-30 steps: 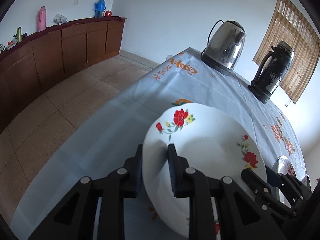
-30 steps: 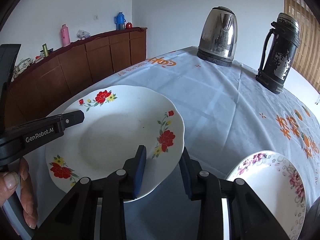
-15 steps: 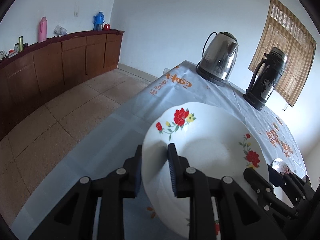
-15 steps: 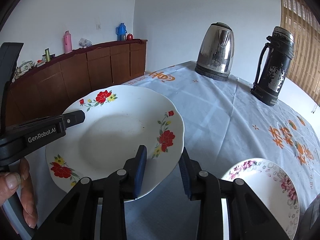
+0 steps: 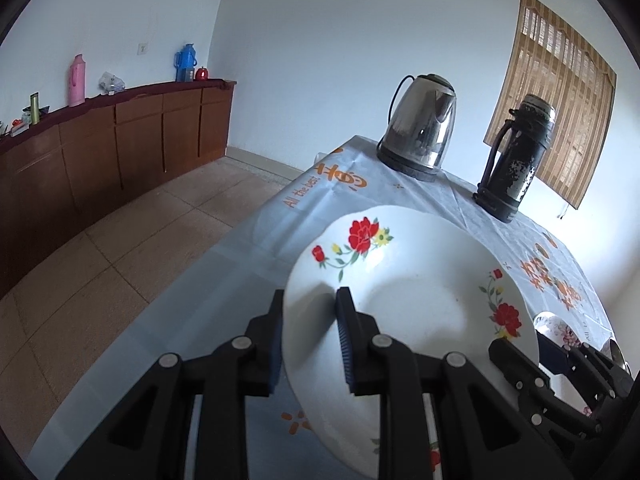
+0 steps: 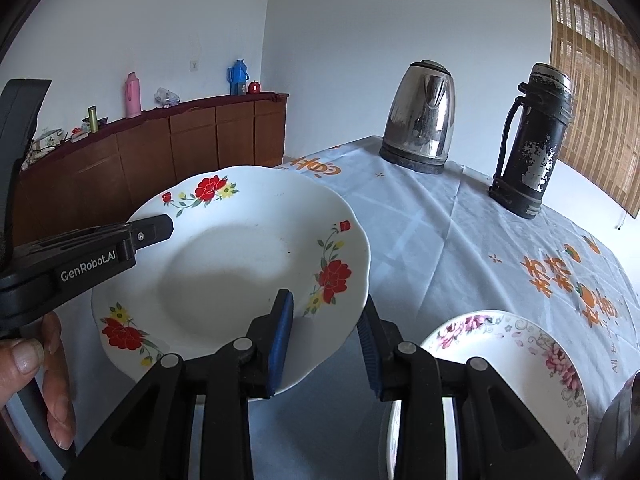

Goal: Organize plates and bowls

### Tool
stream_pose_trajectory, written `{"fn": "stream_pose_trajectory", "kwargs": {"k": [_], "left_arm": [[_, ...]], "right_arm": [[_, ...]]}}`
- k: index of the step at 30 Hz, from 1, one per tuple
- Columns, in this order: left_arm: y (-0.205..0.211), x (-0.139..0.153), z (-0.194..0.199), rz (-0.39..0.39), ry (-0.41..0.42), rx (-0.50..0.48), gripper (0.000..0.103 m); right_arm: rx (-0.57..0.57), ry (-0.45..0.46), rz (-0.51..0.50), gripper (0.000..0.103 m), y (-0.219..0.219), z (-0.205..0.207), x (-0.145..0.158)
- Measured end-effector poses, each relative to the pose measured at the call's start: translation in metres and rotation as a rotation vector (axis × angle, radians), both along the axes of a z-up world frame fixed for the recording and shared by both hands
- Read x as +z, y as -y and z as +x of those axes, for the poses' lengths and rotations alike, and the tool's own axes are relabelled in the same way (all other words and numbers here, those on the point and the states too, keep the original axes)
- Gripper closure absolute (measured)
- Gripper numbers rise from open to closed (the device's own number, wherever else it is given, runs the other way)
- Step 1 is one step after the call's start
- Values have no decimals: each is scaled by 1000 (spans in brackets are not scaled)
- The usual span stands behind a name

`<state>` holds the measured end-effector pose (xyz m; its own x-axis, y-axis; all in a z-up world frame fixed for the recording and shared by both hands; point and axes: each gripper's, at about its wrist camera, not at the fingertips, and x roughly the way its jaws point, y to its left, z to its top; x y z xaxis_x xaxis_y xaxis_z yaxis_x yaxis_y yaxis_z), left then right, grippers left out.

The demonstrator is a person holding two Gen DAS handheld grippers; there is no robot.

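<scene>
The left gripper [image 5: 310, 334] is clamping the near-left rim of a white scalloped ceramic plate with red flower sprays [image 5: 404, 304], its jaws drawn in narrow, one on each face of the rim. The right gripper [image 6: 326, 338] is holding the same plate [image 6: 228, 264] at its opposite edge, one blue pad lying on the upper face and the other standing beside the rim's outer edge; whether that outer pad is touching I cannot tell. Between the two, the plate is hanging above the table covered in a pale blue cloth with orange printing [image 6: 424, 240], tilted in the left wrist view.

A second white plate with pink and purple flowers [image 6: 516, 364] is lying on the cloth just to the right of the right gripper. At the far end of the table a steel electric kettle [image 6: 422, 120] and a worn black vacuum flask [image 6: 532, 140] are standing apart from each other. A person's fingers [image 6: 48, 380] are wrapping the left gripper's handle at the lower left of the right wrist view.
</scene>
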<state>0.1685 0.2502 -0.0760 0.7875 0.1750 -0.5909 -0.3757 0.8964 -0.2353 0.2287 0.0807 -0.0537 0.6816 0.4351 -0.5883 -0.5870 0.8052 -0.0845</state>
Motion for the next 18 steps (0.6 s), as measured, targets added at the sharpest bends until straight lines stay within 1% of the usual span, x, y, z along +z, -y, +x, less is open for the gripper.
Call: {"fn": "stream_pose_trajectory", "kwargs": {"k": [10, 12, 15, 18], "left_arm": [[9, 7, -8, 15, 52, -21, 82], [10, 7, -9, 7, 52, -22, 82], [19, 8, -8, 34, 35, -14, 81], [26, 10, -12, 44, 41, -14, 81]], "right_arm": [[-14, 22, 17, 69, 10, -10, 7], [-15, 21, 19, 69, 12, -12, 7], [-18, 17, 17, 69, 16, -15, 7], [-19, 11, 24, 69, 23, -16, 9]]}}
